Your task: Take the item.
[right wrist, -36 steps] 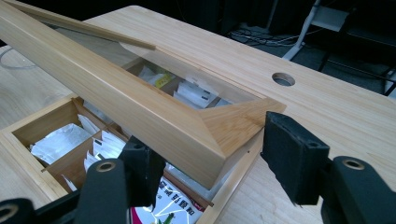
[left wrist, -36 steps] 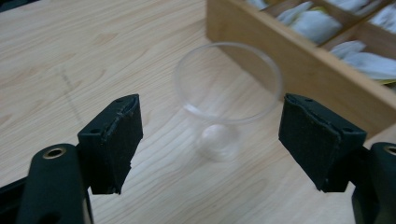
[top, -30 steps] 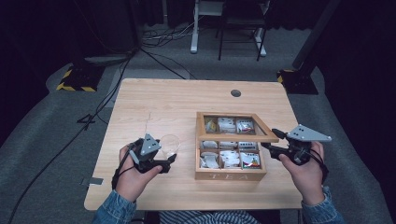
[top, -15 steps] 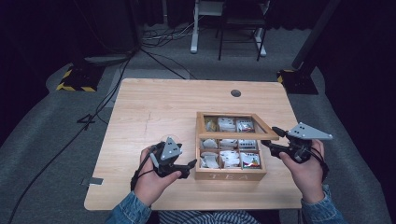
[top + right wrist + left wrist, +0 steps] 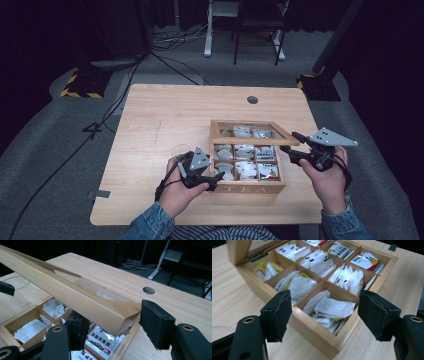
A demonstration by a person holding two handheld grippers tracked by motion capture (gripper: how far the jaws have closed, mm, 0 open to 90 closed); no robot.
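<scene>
We have the wooden tea box [image 5: 247, 189] near the front edge of the table [image 5: 165, 115], its glass-paned lid [image 5: 75, 296] propped partly open. Our right gripper [image 5: 295, 149] sits at the lid's front corner, one pad under the frame and one beside it; the jaws look spread, and we cannot tell whether they pinch the wood or merely prop it. Our left gripper [image 5: 324, 315] hovers wide open and empty over the nearest compartment, above a loose heap of white tea bags [image 5: 329, 308].

As we judge it, the lid is the main risk: if the right gripper slips off that corner, the lid could drop onto the left gripper. The bags overlap, so closing the jaws could catch several at once, or a pad could jam against the divider [image 5: 312, 293].
</scene>
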